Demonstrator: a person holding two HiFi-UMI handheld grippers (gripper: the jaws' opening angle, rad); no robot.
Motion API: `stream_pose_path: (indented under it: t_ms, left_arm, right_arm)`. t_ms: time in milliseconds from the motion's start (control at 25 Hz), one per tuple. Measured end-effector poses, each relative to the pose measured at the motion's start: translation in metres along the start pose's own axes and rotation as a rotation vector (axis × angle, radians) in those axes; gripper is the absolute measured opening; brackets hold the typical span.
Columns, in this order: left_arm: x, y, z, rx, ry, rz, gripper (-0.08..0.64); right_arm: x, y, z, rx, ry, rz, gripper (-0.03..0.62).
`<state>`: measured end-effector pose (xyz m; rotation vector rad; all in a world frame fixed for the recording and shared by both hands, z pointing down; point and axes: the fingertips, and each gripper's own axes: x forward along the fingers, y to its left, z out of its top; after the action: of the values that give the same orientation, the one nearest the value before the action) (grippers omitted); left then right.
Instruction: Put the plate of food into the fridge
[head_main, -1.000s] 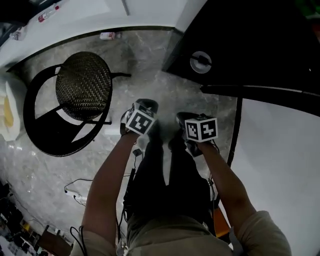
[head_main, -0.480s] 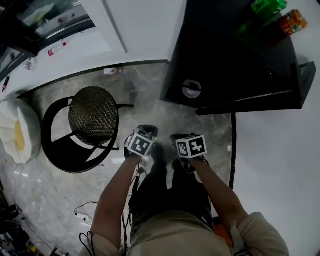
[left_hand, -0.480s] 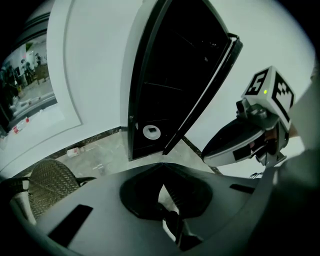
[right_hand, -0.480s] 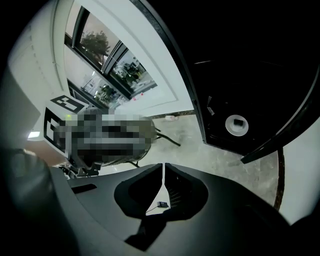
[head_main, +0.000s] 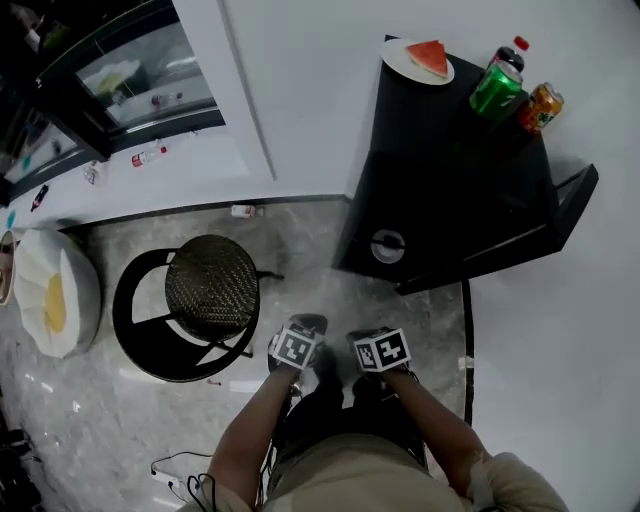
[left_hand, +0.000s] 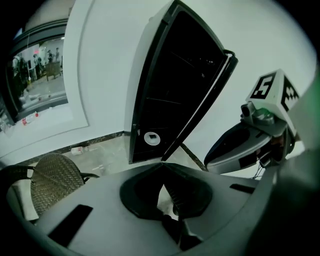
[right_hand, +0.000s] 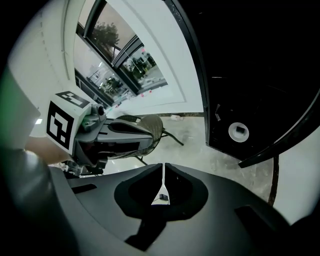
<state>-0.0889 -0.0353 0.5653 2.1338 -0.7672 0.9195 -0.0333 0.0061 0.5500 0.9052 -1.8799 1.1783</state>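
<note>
A white plate with a slice of watermelon (head_main: 420, 58) stands on top of the black fridge (head_main: 450, 180), far from both grippers. The fridge front bears a round white emblem (head_main: 387, 245) (left_hand: 151, 138) (right_hand: 239, 131). My left gripper (head_main: 300, 328) and right gripper (head_main: 368, 340) hang side by side above the floor in front of the fridge. Both are shut with nothing held: the left jaws (left_hand: 162, 169) and the right jaws (right_hand: 163, 167) meet at their tips. Each gripper view shows the other gripper beside it.
A green bottle (head_main: 497, 85) and an orange can (head_main: 540, 108) stand on the fridge top, right of the plate. A black wicker chair (head_main: 212, 290) stands at the left, a white round cushion (head_main: 55, 300) beyond it. A small bottle (head_main: 243, 211) lies by the wall.
Both grippers have risen together and stayed shut. The head view has swung upward, so the fridge top with the plate, bottle and can has come into sight.
</note>
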Motion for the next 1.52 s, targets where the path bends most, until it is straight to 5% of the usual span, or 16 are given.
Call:
stream_pose_path:
  t_ms: [640,960,1520]
  left_arm:
    - [-0.049,-0.009,0.037,0.068,-0.125,-0.002,0.009]
    - [-0.084,-0.021,0.095,0.049,-0.314,-0.007,0.011]
    - [-0.127,-0.075,0.13,0.142,-0.434,0.034,0.009]
  right_arm:
    - [-0.051,0.021,0.035,-0.127,-0.195,-0.097,0.028]
    - [-0.087,0.041,0.083,-0.198,-0.341,-0.113,0.028]
    - [-0.141,0.049,0.087,-0.228,-0.437,-0.026,0.029]
